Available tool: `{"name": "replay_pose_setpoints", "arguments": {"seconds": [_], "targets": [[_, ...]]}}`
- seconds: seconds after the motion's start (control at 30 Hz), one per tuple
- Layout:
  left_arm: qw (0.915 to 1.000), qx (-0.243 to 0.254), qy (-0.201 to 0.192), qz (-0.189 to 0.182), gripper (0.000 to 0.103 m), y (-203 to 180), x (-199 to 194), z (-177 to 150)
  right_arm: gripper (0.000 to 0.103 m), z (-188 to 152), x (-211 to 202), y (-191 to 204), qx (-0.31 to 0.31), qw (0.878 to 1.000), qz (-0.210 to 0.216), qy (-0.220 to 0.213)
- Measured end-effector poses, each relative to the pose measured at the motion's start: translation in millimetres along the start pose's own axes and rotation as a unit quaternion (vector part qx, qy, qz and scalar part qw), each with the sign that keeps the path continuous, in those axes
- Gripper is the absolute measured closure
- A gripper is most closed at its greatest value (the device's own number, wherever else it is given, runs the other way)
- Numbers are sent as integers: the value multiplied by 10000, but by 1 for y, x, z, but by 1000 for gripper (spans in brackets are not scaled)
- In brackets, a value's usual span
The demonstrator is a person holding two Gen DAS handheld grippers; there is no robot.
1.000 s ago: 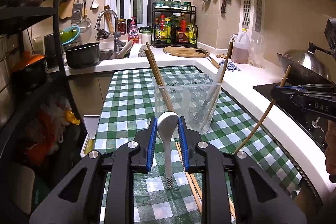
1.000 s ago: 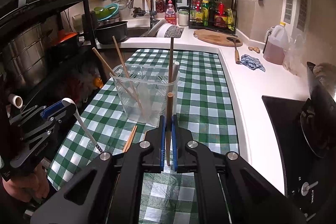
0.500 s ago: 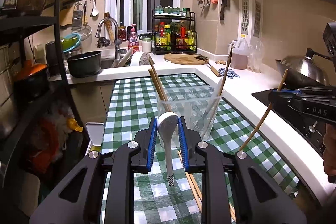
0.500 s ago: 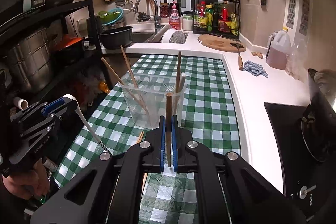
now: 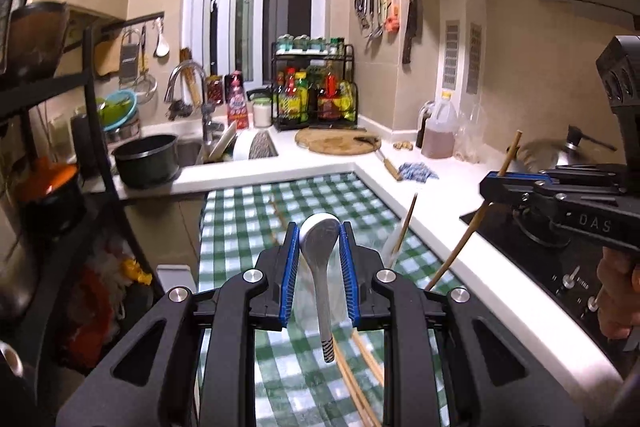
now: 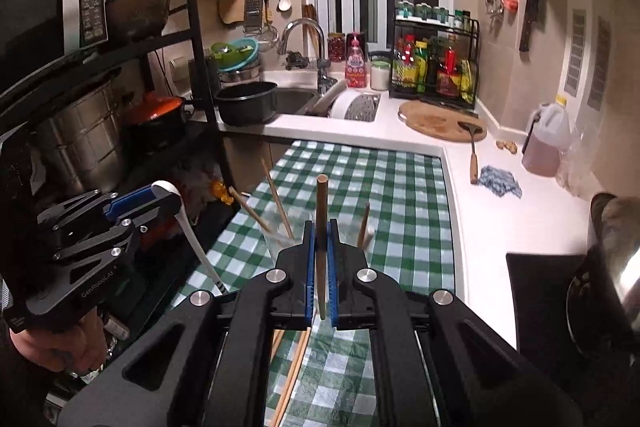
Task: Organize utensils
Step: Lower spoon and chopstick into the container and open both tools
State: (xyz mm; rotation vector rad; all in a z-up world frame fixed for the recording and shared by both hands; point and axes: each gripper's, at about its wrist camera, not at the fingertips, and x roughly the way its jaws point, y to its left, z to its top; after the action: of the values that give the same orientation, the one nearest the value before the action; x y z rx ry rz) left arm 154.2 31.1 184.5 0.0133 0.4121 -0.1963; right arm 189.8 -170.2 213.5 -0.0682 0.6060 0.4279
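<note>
My left gripper (image 5: 319,239) is shut on a white ceramic spoon (image 5: 320,267), bowl up, handle hanging down. It also shows in the right wrist view (image 6: 160,199) at the left, with the spoon (image 6: 192,235). My right gripper (image 6: 320,239) is shut on a wooden chopstick (image 6: 321,223), held upright; it shows in the left wrist view (image 5: 500,183) at the right with the chopstick (image 5: 468,235). A clear plastic cup (image 6: 280,231) with chopsticks in it stands on the green checked cloth (image 6: 400,195), just beyond and below both grippers, mostly hidden by them.
Loose chopsticks (image 5: 356,379) lie on the cloth near the front. A black hob (image 5: 552,267) and wok (image 5: 552,155) are at the right, a black shelf rack (image 6: 120,99) with pots at the left. Sink, cutting board (image 6: 440,119) and sauce rack stand at the back.
Both grippers have risen and moved toward the cup, which now sits low behind the fingers. Spoon and chopstick stay gripped.
</note>
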Motion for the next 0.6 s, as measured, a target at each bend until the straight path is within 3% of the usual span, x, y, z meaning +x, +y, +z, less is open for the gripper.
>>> {"name": "replay_pose_setpoints", "arguments": {"seconds": [0.3,0.6], "targets": [[9997,-118,-143,-133,83,11,26,60,97,63,-7,-2,-69,9994,-41,-349],[9998,-129,-55,-135,83,21,73,72,97,68,41,-18,109,9997,-122,-207]]}}
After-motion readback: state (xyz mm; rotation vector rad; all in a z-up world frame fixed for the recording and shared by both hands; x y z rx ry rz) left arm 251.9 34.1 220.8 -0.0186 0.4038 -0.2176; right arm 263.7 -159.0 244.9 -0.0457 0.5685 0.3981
